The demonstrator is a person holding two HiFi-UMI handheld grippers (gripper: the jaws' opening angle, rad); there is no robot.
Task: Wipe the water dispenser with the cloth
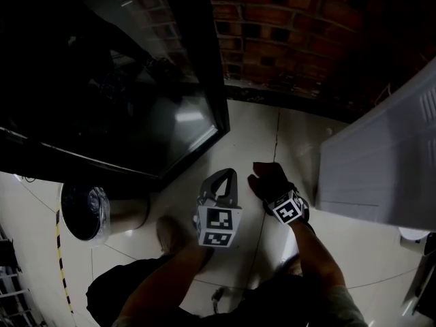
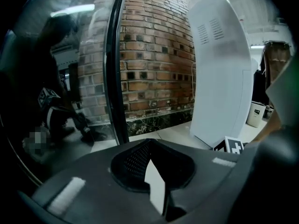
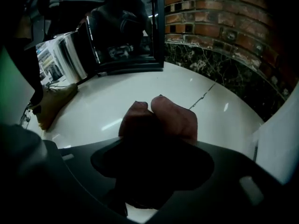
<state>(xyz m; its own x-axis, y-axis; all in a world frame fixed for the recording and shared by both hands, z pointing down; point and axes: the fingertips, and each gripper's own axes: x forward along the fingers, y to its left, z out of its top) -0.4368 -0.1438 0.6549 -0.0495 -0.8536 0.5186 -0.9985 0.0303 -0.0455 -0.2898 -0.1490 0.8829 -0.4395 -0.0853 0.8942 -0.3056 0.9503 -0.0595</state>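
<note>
The white water dispenser (image 1: 381, 157) stands at the right on the pale floor. It rises tall in the left gripper view (image 2: 219, 64) and only shows at the edge of the right gripper view (image 3: 280, 143). A dark brownish cloth (image 1: 268, 179) is bunched in my right gripper (image 1: 276, 191), which is shut on it. The cloth (image 3: 159, 120) hides the fingertips of that gripper (image 3: 155, 155). My left gripper (image 1: 228, 177) hangs beside it to the left, over the floor. Its jaws (image 2: 150, 146) are shut with nothing in them. Both grippers are apart from the dispenser.
A black-framed glass door (image 1: 204, 67) stands at the left, with a brick wall (image 1: 293, 26) behind. A round bin (image 1: 85, 213) with a plastic liner stands at the lower left. A person's tan shoe (image 1: 174, 234) is on the floor near the left gripper.
</note>
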